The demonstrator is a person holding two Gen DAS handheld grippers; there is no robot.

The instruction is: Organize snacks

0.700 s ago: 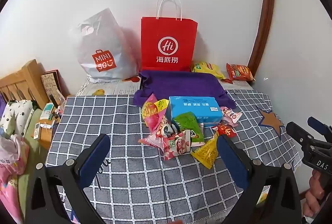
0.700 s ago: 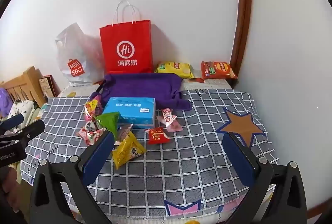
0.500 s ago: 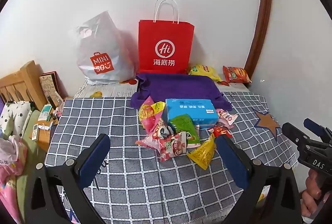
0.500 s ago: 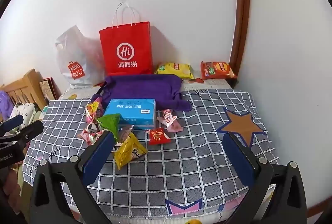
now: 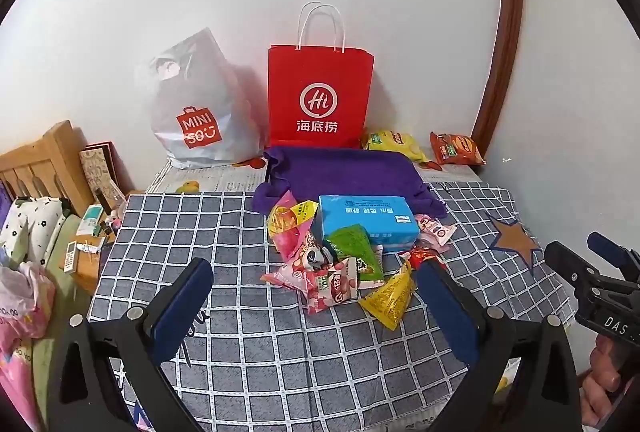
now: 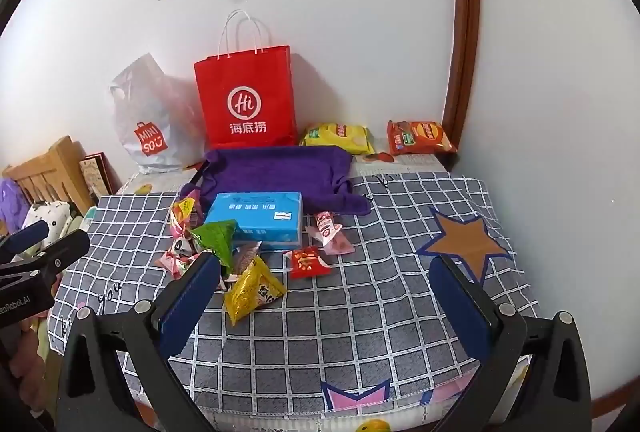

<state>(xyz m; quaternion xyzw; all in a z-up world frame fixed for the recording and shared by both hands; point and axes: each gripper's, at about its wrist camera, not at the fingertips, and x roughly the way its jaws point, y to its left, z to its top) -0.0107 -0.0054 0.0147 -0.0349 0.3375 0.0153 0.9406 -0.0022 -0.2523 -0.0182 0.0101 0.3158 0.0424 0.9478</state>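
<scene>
Snacks (image 5: 340, 264) lie heaped near the middle of the desk (image 5: 280, 352) in the left wrist view, crowded against the near side of a blue box (image 5: 366, 218). Pink, green and yellow packets overlap there, so any 1 must be teased out of the pile. The left gripper (image 5: 316, 296) hangs above the near edge of the checked cloth, its jaws spread wide and holding nothing, lined up toward the heap as if to choose a packet. Behind the box lies a purple cloth (image 5: 352, 172), and a red paper bag (image 5: 320, 100) and a grey plastic bag (image 5: 196, 112) lean on the wall at the far edge, likely places for sorted goods. 2 chip bags (image 5: 424, 148) rest in the far right corner.

From the right wrist view, the right gripper (image 6: 328, 296) also hovers over the near edge, jaws wide apart and empty. A yellow triangular packet (image 6: 254, 290) sits nearest, just beside its left finger, with a small red packet (image 6: 308, 262) apart from the heap and easy to reach. The other gripper shows at the left border.
</scene>
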